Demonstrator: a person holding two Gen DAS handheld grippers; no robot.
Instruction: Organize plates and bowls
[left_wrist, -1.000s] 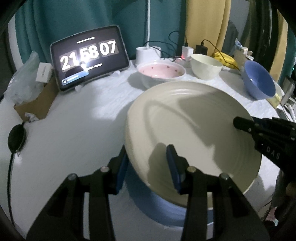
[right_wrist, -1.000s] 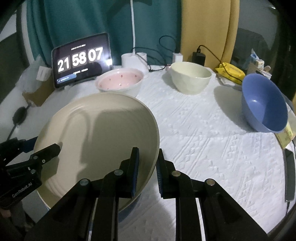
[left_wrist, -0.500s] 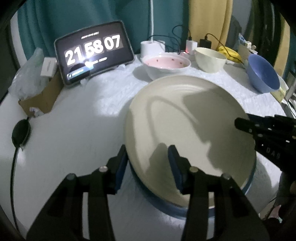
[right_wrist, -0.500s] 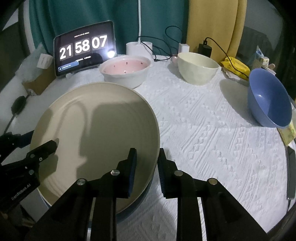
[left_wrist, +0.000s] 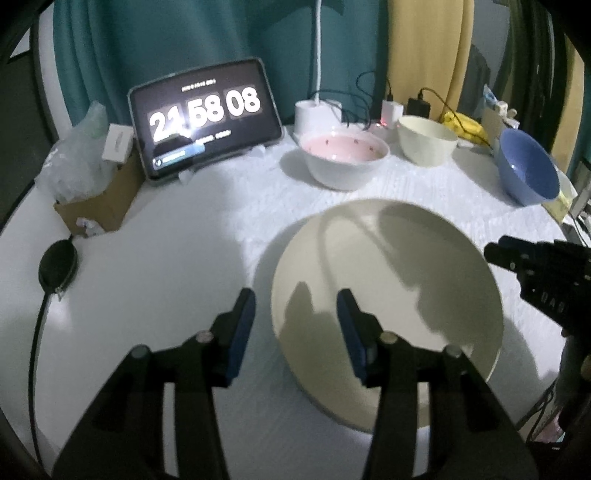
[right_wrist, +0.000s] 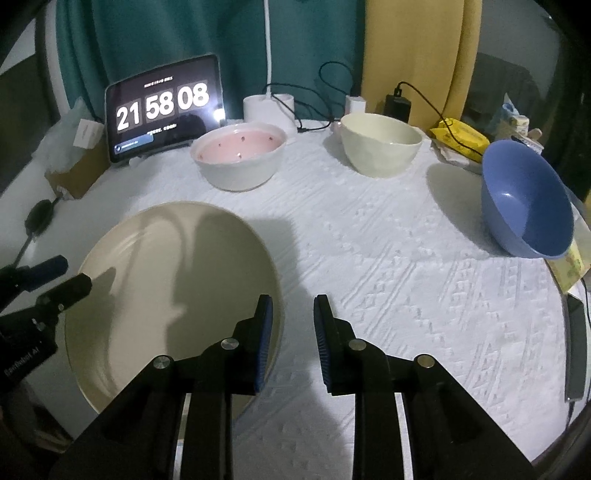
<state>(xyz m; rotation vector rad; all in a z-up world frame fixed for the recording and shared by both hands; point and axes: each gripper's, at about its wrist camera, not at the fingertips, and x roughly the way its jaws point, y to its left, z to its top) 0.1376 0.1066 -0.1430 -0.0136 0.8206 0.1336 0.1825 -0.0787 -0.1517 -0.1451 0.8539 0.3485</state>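
White tablecloth (right_wrist: 424, 266): cream plate (left_wrist: 388, 295) between left claw (left_wrist: 295, 325) and right claw (right_wrist: 291, 332), both open, empty.

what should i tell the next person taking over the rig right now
Left gripper: open, straddling the near-left rim of the cream plate, not gripping.
Right gripper: open, at the plate's right rim, holding nothing.
The plate lies flat at the front of the table; whether another plate lies under it cannot be told.
Bowls stand apart along the back: pink bowl, cream bowl, and blue bowl, tilted, at the right edge.
Done: plate set down.
Left: gather the three bowls, probably nesting them.
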